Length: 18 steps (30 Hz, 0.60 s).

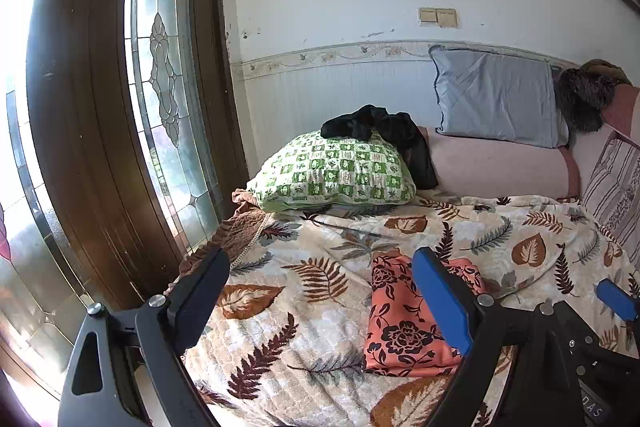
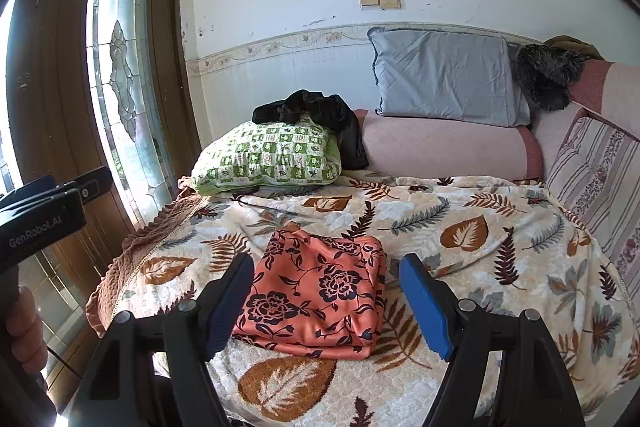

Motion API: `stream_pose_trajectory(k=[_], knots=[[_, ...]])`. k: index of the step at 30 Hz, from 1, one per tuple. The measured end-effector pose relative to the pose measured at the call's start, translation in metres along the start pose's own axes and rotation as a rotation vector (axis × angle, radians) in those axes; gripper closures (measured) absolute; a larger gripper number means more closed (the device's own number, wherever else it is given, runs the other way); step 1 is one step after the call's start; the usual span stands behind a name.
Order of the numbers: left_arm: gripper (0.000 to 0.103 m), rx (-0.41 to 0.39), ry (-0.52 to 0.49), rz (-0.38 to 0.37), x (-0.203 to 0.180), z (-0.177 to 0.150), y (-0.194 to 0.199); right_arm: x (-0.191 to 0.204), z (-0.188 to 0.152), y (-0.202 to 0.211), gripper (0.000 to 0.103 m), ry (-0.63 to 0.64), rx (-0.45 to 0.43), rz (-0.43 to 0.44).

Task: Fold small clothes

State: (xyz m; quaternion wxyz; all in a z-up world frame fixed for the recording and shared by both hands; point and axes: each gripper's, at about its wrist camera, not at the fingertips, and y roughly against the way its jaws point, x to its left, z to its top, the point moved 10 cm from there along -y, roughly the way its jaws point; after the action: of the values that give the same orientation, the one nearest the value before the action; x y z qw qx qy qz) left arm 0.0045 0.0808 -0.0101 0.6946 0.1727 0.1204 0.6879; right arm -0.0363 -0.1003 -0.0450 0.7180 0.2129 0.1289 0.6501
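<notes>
A folded orange cloth with dark flowers [image 2: 316, 295] lies flat on the leaf-patterned blanket [image 2: 480, 227] near the bed's front edge. My right gripper [image 2: 325, 267] hovers just in front of it, open, the jaws standing wide on either side of the cloth without touching it. My left gripper [image 1: 320, 259] is open too and holds nothing. In the left wrist view the orange cloth [image 1: 400, 327] sits low and to the right, partly behind the blue pad [image 1: 440, 299]. A crumpled black garment [image 2: 316, 115] rests on the green pillow.
A green checked pillow [image 2: 268, 159], a pink rolled blanket [image 2: 444, 143] and a grey-blue pillow [image 2: 444, 75] line the wall. A striped cushion [image 2: 592, 179] stands at the right. A wooden door with leaded glass [image 1: 160, 67] is on the left. A hand [image 2: 22, 327] grips the left handle.
</notes>
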Motion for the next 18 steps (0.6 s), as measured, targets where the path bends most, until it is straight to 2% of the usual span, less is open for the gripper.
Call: stream_pose_trajectory(k=[9,18], knots=[[0.01,-0.001,0.0,0.0,0.0,-0.001,-0.002,0.001,0.0,-0.003,0.025,0.003,0.003,0.0],[0.01,0.012,0.009,-0.019,0.006,-0.003,-0.02,0.004,0.002,-0.014,0.025,0.012,0.011,-0.01]])
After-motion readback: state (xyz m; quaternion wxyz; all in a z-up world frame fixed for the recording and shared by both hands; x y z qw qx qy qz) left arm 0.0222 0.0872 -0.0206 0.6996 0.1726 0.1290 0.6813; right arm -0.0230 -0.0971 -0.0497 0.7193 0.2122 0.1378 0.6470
